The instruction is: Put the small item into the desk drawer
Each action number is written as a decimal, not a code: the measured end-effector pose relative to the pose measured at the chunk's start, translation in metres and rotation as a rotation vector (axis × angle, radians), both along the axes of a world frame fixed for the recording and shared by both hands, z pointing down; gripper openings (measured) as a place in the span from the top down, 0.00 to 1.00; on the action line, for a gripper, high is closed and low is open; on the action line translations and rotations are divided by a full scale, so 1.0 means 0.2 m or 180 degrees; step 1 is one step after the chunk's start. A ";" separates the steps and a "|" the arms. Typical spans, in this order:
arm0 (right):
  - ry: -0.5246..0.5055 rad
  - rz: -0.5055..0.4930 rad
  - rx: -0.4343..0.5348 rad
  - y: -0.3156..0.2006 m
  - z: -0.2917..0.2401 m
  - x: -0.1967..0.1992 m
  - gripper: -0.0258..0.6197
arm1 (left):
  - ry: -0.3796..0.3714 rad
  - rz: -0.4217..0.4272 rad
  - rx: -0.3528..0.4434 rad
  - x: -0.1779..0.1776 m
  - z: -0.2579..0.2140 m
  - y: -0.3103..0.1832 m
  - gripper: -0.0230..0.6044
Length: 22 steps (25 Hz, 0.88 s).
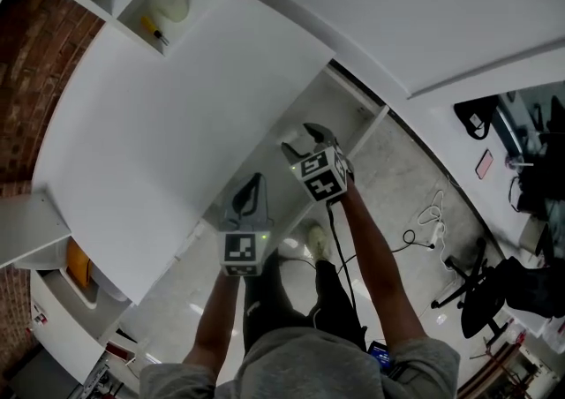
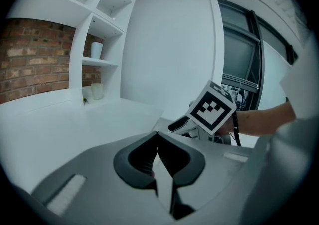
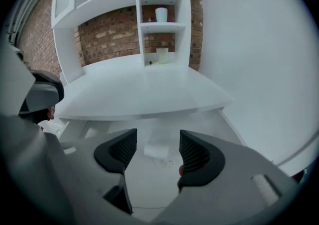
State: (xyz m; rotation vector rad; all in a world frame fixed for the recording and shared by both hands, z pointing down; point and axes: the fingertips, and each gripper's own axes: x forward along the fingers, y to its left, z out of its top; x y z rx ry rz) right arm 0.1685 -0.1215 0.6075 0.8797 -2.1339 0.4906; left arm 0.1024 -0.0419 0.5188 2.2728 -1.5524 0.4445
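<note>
My right gripper (image 1: 300,141) hangs past the front edge of the white desk (image 1: 177,124), over a white-walled open bay (image 1: 353,115); I cannot tell whether that bay is the drawer. In the right gripper view its jaws (image 3: 157,142) stand open with nothing between the pads. Beyond them a small flat white thing (image 3: 158,150) lies on a grey surface below the desk edge, clear of the pads. My left gripper (image 1: 254,184) waits lower left by the desk edge. Its jaws (image 2: 157,139) are shut, tips touching, with nothing seen held.
A white shelf unit against the brick wall holds a white cup (image 3: 161,15) and a pale cup (image 3: 162,55). A cubby holds a yellowish thing (image 1: 172,4) and a screwdriver (image 1: 156,33). On the floor are cables with a power strip (image 1: 433,229) and an office chair (image 1: 481,291).
</note>
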 end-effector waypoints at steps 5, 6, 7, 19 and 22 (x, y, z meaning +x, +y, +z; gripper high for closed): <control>-0.0224 0.0094 0.0231 0.06 -0.26 0.03 0.57 | -0.0023 -0.0081 0.0143 0.00 -0.20 0.01 0.94; -0.0267 0.0100 0.0286 0.07 -0.31 0.03 0.57 | -0.0021 -0.0096 0.0166 0.00 -0.24 0.02 0.94; -0.0307 0.0107 0.0348 0.09 -0.38 0.04 0.58 | -0.0033 -0.0100 0.0206 0.01 -0.29 0.02 0.94; -0.0870 0.0167 0.1152 0.37 -1.17 0.11 0.67 | -0.0176 -0.0210 0.0711 0.08 -0.80 0.18 0.94; -0.0979 0.0149 0.1293 0.47 -1.32 0.14 0.69 | -0.0168 -0.0291 0.0797 0.08 -0.91 0.25 0.94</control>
